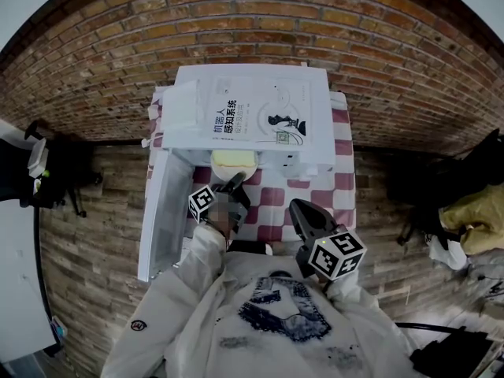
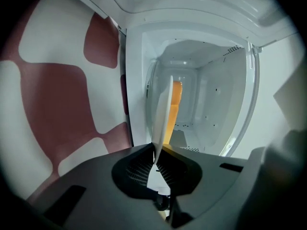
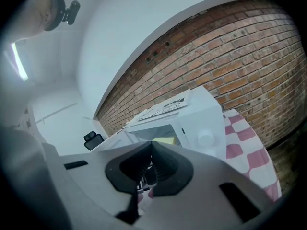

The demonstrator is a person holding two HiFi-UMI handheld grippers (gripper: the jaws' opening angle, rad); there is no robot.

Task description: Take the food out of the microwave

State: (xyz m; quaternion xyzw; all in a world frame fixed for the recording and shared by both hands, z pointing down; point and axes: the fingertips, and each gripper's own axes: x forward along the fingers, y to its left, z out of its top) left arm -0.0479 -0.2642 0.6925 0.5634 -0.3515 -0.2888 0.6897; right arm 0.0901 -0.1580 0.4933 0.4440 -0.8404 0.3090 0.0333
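Observation:
A white microwave [image 1: 252, 116] stands on a red and white checked table [image 1: 340, 183], its door [image 1: 161, 215] swung open to the left. In its mouth sits a white plate [image 1: 234, 162] of yellow food. My left gripper [image 1: 230, 184] is shut on the plate's near rim. In the left gripper view the plate [image 2: 163, 119] shows edge-on between the pads, with the orange-yellow food [image 2: 175, 110] behind it inside the cavity. My right gripper [image 1: 303, 211] hangs to the right in front of the table, shut and holding nothing. From its view the microwave [image 3: 201, 114] and food [image 3: 165, 140] lie ahead.
A printed booklet [image 1: 256, 120] lies on top of the microwave. A brick wall [image 1: 260, 22] stands behind the table. Dark gear [image 1: 55, 172] stands at the left and bags [image 1: 465, 211] at the right. The open door blocks the table's left side.

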